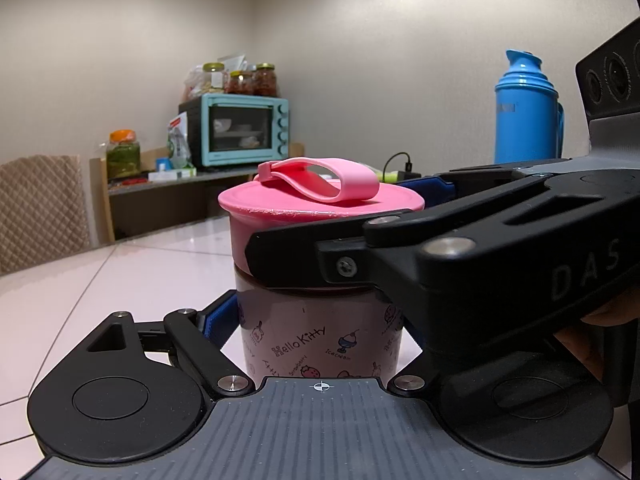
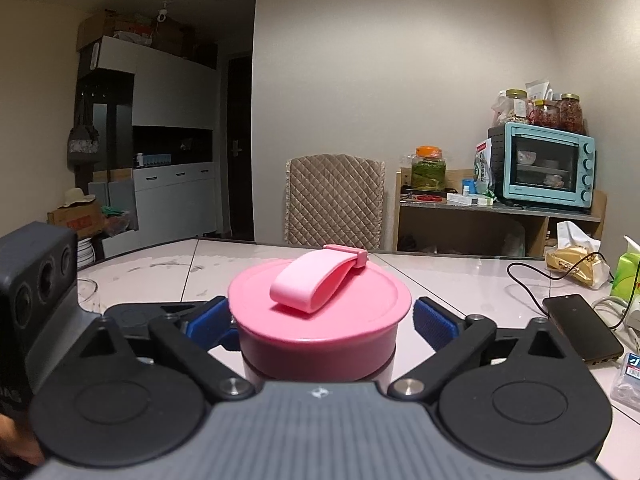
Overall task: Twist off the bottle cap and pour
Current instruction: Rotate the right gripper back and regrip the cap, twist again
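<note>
A pink Hello Kitty bottle (image 1: 316, 344) stands upright on the white table. Its pink cap (image 1: 320, 204) carries a folded loop strap (image 1: 320, 180). My left gripper (image 1: 320, 320) is shut on the bottle body below the cap. My right gripper (image 2: 320, 328) reaches in from the right at cap height, with its blue pads (image 2: 432, 320) on both sides of the cap (image 2: 320, 300). The left pad touches the cap; a small gap shows at the right pad. The right gripper's arm (image 1: 480, 248) crosses in front of the cap in the left wrist view.
A blue thermos (image 1: 526, 108) stands at the back right. A phone (image 2: 580, 326), a cable and packets lie on the table (image 2: 460, 276) to the right. A quilted chair (image 2: 334, 200) and a shelf with a teal oven (image 2: 544, 164) stand beyond the table.
</note>
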Demonstrator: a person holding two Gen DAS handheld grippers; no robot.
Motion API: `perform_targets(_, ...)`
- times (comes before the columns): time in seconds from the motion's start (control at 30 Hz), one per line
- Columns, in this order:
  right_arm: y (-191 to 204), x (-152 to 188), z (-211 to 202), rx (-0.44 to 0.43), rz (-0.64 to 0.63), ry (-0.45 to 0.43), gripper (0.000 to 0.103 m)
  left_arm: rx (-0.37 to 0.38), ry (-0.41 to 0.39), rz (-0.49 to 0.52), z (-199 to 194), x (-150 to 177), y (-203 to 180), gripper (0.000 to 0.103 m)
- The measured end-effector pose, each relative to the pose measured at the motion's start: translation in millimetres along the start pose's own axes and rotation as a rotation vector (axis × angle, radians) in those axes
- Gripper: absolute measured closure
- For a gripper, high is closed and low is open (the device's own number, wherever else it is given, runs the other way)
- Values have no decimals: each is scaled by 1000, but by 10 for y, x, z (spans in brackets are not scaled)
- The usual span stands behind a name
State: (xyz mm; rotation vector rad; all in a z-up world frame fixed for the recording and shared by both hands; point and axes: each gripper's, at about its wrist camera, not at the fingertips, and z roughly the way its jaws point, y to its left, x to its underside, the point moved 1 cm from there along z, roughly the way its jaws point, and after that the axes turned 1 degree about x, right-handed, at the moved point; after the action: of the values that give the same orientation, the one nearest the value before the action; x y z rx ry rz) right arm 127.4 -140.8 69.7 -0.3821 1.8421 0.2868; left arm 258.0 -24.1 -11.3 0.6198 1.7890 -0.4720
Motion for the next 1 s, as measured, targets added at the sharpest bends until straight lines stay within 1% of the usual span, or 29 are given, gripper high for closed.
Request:
perform_targets(0.07,-2,1,3,-2,-2,3,12,0,0,0,-4,-1,-4,14)
perform_targets(0.13,2,-14,0,-7,-5,7,16,0,-1,0,-7,1,-5,14)
perform_targets(0.4,-39,-38,-15,-50,-18,11,18,1,0,2,-12,-3,-5,14)
perform_targets(0.5,-119,-51,-12,-106,-40,14,18,2,0,2,-14,-4,-2,14)
perform_targets(0.6,-270,-66,13,-214,-77,20,18,2,-1,2,-16,-3,-3,14)
perform_targets(0.83,-668,-153,173,-512,-156,42,18,2,-2,1,-7,-8,3,14)
perform_targets(1.0,-868,-248,298,-706,-226,60,18,2,-3,3,-11,6,-5,14)
